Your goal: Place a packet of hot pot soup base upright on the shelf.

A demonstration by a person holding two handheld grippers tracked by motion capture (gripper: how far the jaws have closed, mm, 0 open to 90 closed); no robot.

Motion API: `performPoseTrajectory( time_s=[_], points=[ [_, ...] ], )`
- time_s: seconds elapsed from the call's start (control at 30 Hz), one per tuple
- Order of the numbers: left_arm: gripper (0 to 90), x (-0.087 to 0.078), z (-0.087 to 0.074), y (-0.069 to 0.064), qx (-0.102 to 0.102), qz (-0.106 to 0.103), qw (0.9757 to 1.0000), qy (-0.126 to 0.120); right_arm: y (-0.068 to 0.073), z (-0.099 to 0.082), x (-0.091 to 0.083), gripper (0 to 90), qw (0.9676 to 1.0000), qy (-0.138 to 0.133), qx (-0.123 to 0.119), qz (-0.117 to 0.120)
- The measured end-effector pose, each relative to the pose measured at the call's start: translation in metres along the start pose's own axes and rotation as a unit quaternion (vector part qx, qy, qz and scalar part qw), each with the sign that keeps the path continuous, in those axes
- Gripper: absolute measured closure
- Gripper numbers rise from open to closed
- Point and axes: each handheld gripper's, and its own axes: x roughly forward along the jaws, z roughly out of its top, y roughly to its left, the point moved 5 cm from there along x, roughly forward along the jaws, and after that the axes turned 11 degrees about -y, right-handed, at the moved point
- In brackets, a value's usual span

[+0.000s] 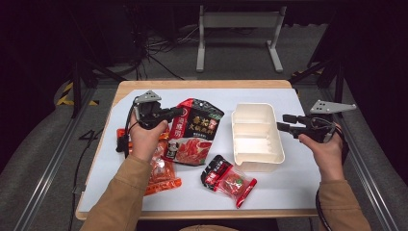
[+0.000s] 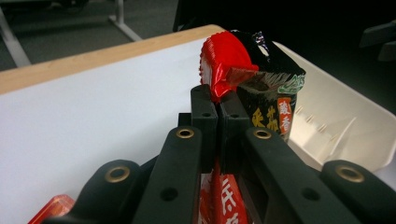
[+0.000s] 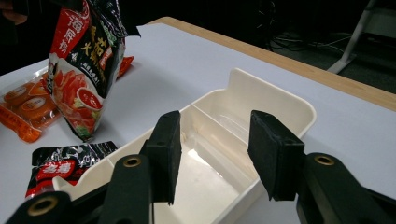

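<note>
The big red-and-black pouch (image 1: 195, 132) hangs by its top corner from the left gripper (image 2: 218, 105), clamped tight so it swings free of the table, just left of the cream bin (image 1: 274, 144); the right gripper (image 3: 215, 154) waits half-open above that bin's near end, holding nothing

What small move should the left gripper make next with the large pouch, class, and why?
Probably carry it sideways over the white tray. The left gripper is shut on the large pouch at its top edge, the pouch is partly lifted, and the tray's compartments look empty. The right gripper is open beside it.
</note>
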Motion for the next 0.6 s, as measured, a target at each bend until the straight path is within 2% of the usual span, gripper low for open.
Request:
performPoseTrajectory(
  time_s=[0.23, 0.43, 0.6],
  points=[
    [87.6, -0.017, 0.006, -0.013, 0.028, 0.004, 0.999, -0.033, 0.01, 0.006, 0.003, 54.5, 0.9999, 0.003, -0.01, 0.004],
    [87.7, -0.027, 0.006, -0.02, 0.018, -0.002, 0.9974, -0.069, 0.015, 0.009, 0.006, 53.4, 0.9999, 0.002, -0.011, 0.007],
    [87.7, -0.034, 0.009, -0.027, 0.028, 0.001, 0.9954, -0.091, 0.025, 0.015, 0.011, 47.2, 0.9998, -0.008, -0.01, 0.014]
  ],
)
